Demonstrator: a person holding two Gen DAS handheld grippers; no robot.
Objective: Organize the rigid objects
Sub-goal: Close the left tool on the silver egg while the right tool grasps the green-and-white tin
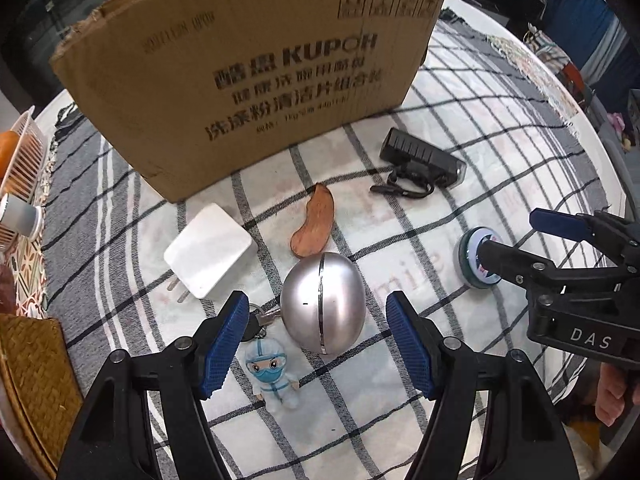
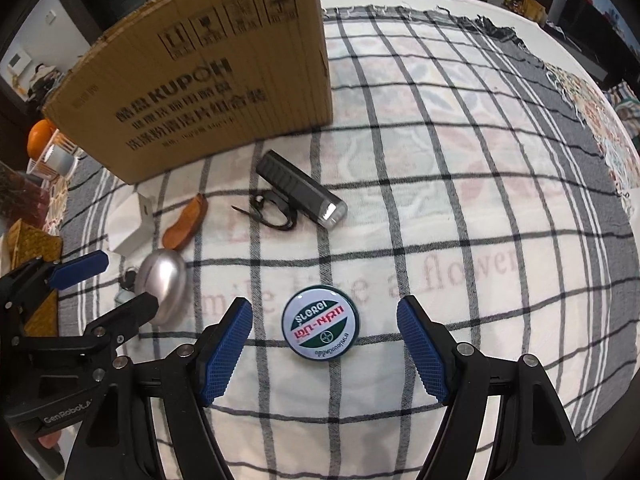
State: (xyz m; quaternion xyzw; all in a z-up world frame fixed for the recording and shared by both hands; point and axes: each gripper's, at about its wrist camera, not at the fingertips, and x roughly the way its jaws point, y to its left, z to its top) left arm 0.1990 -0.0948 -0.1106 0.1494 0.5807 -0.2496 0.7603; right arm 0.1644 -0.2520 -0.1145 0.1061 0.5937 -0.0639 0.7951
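A table covered with a white cloth with dark checks [image 2: 440, 184] carries all the objects, and a dim room is seen behind it.

The left gripper [image 1: 316, 340] points steeply down at the cloth. Its two blue pads stand apart and press on nothing. Between them, a little further ahead, lies a silver egg-shaped metal object [image 1: 322, 304], which the pads do not touch. Just beside the left pad there is a keychain with a small figure in a white suit and blue mask [image 1: 272, 372]. Beyond the egg lies a brown curved wooden piece [image 1: 314, 222], and to its left a white charger plug [image 1: 208, 250]. Further away, to the right, a black bicycle light with a strap [image 1: 420, 160] rests on the cloth. A big cardboard box [image 1: 248, 68] stands behind them all, upright.

The right gripper [image 2: 324, 340] also points down with its blue pads wide apart and empty. A round tin with a white, green and red label [image 2: 322, 324] lies flat on the cloth between the pads, without contact. In the left wrist view one finger of this gripper covers part of the tin.

At the far left edge there is a white plastic basket [image 1: 24, 160] with an orange fruit [image 2: 40, 136] in it, and nearer a woven mat [image 1: 36, 380].
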